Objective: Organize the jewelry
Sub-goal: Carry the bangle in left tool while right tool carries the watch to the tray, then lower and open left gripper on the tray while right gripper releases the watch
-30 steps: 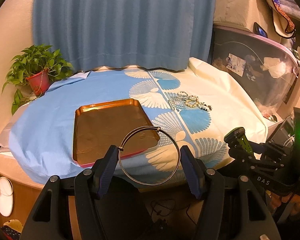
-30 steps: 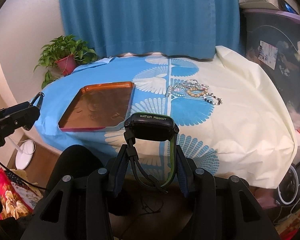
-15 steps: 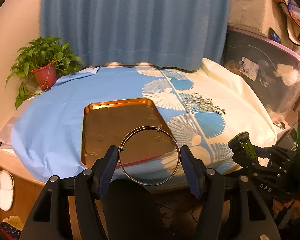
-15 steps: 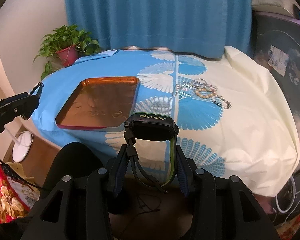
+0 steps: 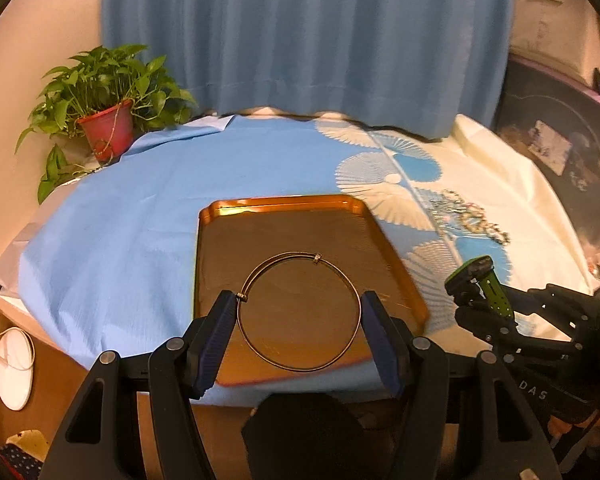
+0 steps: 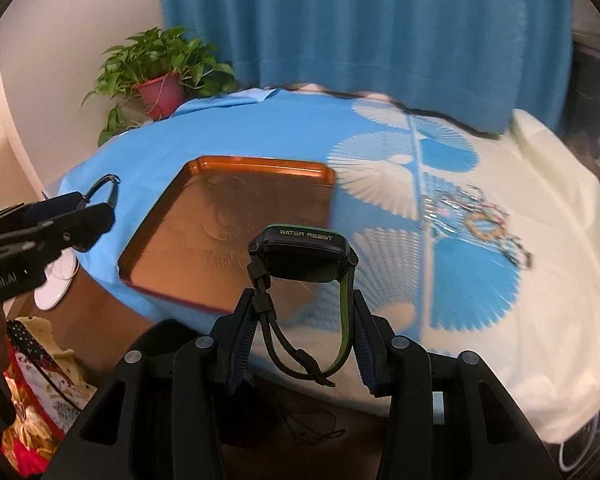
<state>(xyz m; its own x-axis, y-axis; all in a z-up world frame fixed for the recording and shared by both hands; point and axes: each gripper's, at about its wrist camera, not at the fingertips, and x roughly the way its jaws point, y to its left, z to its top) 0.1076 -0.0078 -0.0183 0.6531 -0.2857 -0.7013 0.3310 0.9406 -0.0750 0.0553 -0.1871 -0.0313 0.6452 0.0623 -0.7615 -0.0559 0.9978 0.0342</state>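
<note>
My left gripper is shut on a thin metal hoop bangle and holds it above the near part of the copper tray. My right gripper is shut on a black and green digital watch, held in the air over the tray's near right corner. A pile of bracelets and chains lies on the cloth to the right of the tray; it also shows in the right wrist view.
A potted plant stands at the table's back left. The table is covered by a blue and cream cloth. A blue curtain hangs behind. Boxes and a dark bin stand at the right. A white round object lies on the floor.
Both grippers have moved forward and left toward the tray, each keeping its hold. The tray looks larger and more centred in both views.
</note>
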